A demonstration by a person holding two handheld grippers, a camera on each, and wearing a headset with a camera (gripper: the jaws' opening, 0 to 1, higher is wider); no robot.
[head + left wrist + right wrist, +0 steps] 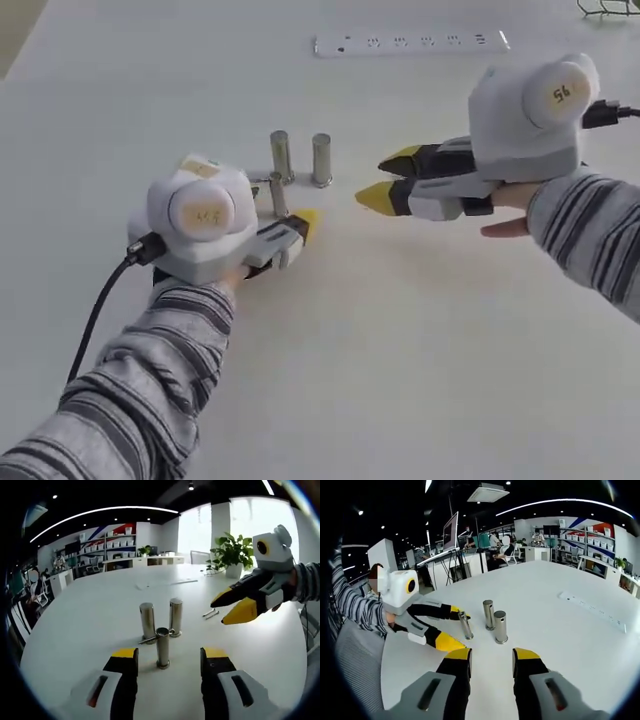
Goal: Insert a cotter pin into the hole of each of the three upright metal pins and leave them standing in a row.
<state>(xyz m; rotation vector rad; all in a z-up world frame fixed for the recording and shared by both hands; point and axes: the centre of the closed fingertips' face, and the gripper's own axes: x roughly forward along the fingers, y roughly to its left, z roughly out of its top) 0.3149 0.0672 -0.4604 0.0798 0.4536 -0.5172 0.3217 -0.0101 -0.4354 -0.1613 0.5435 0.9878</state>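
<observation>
Metal pins (pixel 321 160), three, stood upright on the white surface (pixel 400 340); the nearest pin (pixel 162 647), a thin cotter pin (pixel 146 640) jutting at 9 o'clock, sat between the spread jaws of the left tool (pixel 169 656), likely for steadying. At 3 o'clock the right tool (pixel 385 178) hovered spread, empty

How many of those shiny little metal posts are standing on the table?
3 shiny cylindrical metal pins: two side by side, the third just nearer the person.
</observation>
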